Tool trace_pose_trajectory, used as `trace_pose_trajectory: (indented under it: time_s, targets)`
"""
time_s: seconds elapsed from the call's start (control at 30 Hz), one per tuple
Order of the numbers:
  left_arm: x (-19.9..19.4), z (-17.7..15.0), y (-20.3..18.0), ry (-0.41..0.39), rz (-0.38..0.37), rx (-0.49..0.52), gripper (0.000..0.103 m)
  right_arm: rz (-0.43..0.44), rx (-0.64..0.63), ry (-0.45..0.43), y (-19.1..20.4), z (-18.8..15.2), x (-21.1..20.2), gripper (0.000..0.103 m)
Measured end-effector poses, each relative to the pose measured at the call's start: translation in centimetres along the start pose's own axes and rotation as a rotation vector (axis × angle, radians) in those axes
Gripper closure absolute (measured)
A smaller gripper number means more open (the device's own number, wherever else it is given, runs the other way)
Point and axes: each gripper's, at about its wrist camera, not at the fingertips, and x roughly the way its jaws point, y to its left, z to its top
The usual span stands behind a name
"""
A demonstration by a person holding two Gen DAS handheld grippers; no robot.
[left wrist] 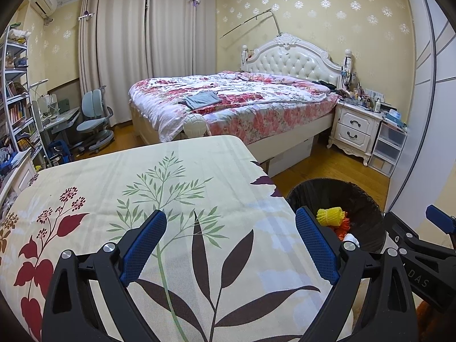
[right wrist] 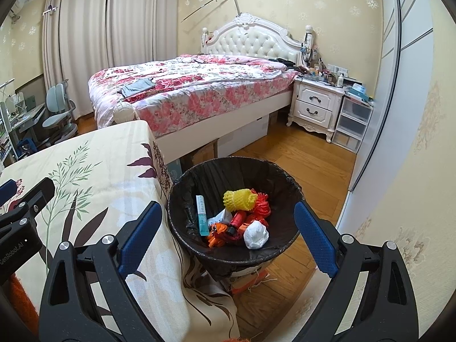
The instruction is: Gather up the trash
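Right wrist: "GenRobot.AI", perhaps, on left tool (right wrist: 17,199)

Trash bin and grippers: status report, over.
Left gripper open, empty. Right gripper open, empty. Trash bin holds trash. Table shows no trash. Nothing in the way.

Even, warm indoor light, soft shadows, sharp focus; fisheye bending and dark vignette at the corners.

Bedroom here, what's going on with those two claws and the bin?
A person holds a claw in each hand at a table with a leaf-print cloth. The left claw hangs open and empty over the cloth. The right claw is open over the black-lined bin, which holds a yellow foam net, orange string and a white wad.
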Motion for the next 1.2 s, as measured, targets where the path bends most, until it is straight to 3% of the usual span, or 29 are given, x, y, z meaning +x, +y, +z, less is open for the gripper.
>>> trace_pose_trajectory:
  time_s: [1.2]
  targets:
    - [-0.19, -0.08, -0.35, -0.002, -0.001, -0.007, 0.012, -0.001, -0.001, 0.0, -0.07, 0.0, 0.0, 0.011]
